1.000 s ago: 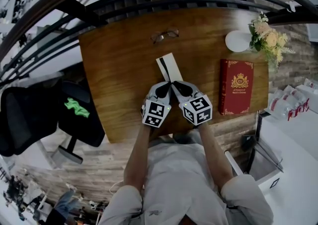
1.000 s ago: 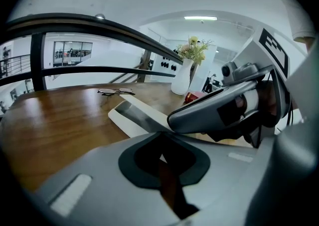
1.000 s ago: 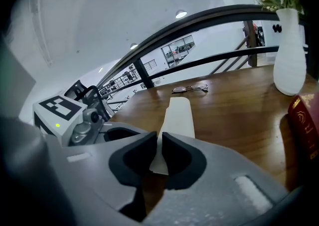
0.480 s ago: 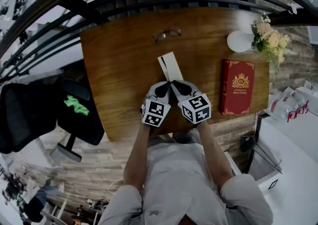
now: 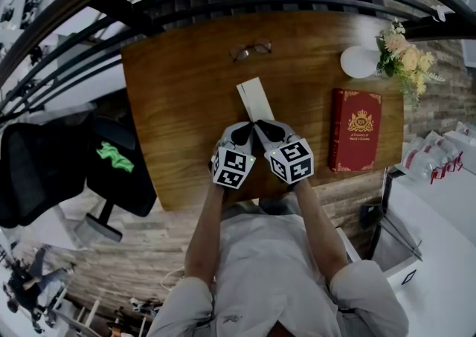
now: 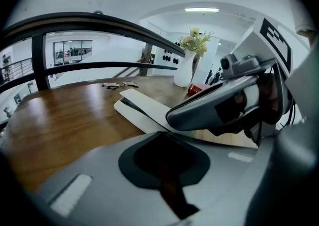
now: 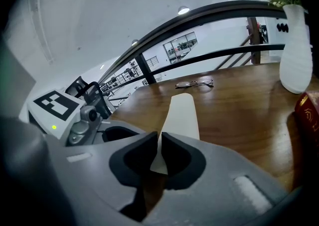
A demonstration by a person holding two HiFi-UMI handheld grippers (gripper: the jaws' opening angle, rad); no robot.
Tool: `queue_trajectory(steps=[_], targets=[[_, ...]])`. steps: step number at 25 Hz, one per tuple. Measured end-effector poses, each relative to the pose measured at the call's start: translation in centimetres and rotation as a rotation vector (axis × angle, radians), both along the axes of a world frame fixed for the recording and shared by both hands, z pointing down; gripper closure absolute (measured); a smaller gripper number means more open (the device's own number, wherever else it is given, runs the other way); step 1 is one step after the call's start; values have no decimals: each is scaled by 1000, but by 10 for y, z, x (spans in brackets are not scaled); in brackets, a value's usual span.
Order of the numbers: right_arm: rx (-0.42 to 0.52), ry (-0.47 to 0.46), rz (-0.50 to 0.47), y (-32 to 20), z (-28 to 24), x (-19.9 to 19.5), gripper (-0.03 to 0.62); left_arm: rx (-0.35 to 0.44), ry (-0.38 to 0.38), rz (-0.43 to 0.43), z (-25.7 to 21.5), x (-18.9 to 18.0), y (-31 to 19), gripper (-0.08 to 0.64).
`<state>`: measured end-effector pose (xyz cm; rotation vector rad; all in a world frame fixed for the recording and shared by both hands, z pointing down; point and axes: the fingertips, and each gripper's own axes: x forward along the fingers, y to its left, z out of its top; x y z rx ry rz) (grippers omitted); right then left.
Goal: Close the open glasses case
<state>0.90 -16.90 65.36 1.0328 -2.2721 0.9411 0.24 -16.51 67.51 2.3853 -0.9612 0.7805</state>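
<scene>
A long white glasses case [image 5: 254, 99] lies on the wooden table [image 5: 178, 105], running away from me. Its lid is almost down; in the left gripper view a thin dark gap still shows between the two layers of the case [image 6: 142, 110]. My right gripper [image 5: 269, 130] is shut on the near end of the lid, and the white flap [image 7: 180, 120] stands pinched between its dark pads. Just left of the case's near end, my left gripper [image 5: 239, 133] has its jaws together with nothing between them. From the left gripper [image 6: 164, 137] the right one [image 6: 224, 105] shows over the case.
Folded glasses [image 5: 250, 50] lie near the table's far edge, beyond the case. A red book [image 5: 355, 129] lies to the right, with a white vase [image 5: 360, 61] of flowers [image 5: 401, 56] behind it. A dark railing runs behind the table. A black chair [image 5: 119, 168] stands at left.
The case's lid has come down over the dark inside: the black strip along its left side has shrunk to a thin line. Both grippers have barely moved.
</scene>
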Motion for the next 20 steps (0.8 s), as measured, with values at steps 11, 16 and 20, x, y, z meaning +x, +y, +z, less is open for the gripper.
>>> queue_trajectory(steps=[11,16,20], targets=[[-15,11,-22,1,6,-5,561,-9,-54,20,5,-3,1,541],[-20,17,-35,2,8,-8,561,-20,-60,23,6,-5,4,540],[-19,19,-39,2,10,-10,561,-18,-59,24,6,-7,5,540]])
